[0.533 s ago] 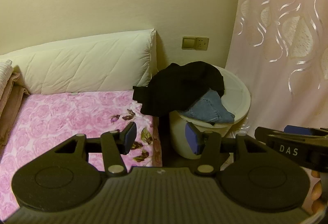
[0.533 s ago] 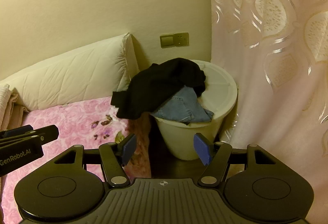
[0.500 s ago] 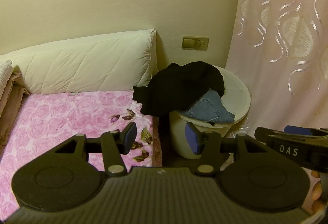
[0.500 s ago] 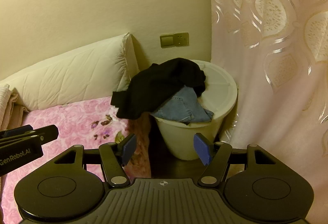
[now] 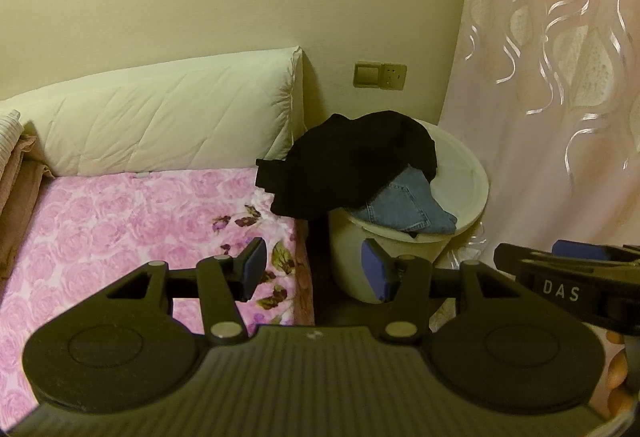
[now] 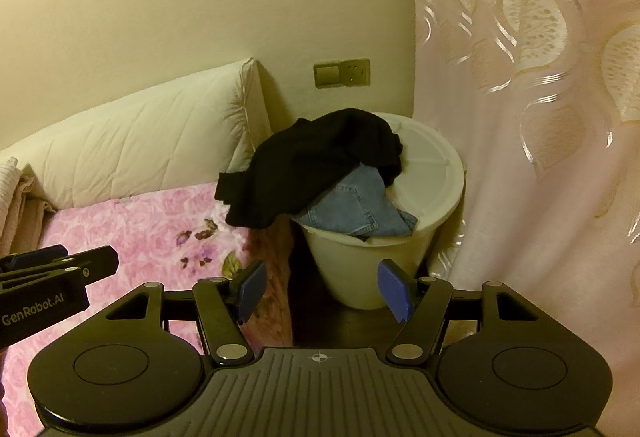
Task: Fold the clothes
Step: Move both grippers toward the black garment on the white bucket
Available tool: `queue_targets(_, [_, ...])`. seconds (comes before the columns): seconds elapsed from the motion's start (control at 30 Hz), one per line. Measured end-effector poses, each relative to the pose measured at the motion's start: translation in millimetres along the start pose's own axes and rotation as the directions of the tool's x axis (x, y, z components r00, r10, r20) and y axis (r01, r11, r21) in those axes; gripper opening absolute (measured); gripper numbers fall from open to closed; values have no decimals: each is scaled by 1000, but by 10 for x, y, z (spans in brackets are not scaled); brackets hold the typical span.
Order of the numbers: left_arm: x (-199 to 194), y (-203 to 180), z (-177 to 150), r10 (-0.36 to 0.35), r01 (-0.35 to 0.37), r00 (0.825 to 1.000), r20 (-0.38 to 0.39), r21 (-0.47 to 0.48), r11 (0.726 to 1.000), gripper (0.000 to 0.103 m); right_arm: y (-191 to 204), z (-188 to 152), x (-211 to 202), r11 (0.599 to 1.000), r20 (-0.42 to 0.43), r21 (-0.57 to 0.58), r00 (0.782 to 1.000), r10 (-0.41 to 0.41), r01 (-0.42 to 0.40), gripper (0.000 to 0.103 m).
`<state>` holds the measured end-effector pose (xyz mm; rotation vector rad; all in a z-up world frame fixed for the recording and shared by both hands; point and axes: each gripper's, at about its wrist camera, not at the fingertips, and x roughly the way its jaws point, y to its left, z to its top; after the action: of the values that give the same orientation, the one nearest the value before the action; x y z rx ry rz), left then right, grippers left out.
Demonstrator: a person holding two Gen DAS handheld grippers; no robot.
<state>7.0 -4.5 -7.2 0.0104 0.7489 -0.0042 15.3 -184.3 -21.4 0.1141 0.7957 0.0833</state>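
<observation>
A black garment (image 5: 348, 161) (image 6: 316, 165) lies crumpled over the top of a white bucket (image 5: 460, 173) (image 6: 424, 193), one end hanging toward the bed. Blue jeans (image 5: 404, 207) (image 6: 356, 209) stick out from under it over the bucket's front rim. My left gripper (image 5: 314, 271) is open and empty, short of the bucket and lower than the clothes. My right gripper (image 6: 320, 289) is open too, nothing between its blue pads, also short of the bucket. Each gripper shows at the edge of the other's view.
A bed with a pink floral blanket (image 5: 120, 225) (image 6: 132, 233) lies to the left. A white pillow (image 5: 160, 133) leans on the wall. A patterned curtain (image 5: 560, 97) (image 6: 540, 117) hangs at the right. A dark gap (image 5: 320, 277) separates bed and bucket. Folded cloths (image 5: 12, 157) lie at the far left.
</observation>
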Motion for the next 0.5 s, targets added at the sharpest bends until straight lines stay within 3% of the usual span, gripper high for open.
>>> queue_targets(0.5, [133, 41, 32, -11, 11, 1000, -28, -15, 1000, 49, 5, 60, 126, 1000, -13, -18, 1000, -7, 7, 65])
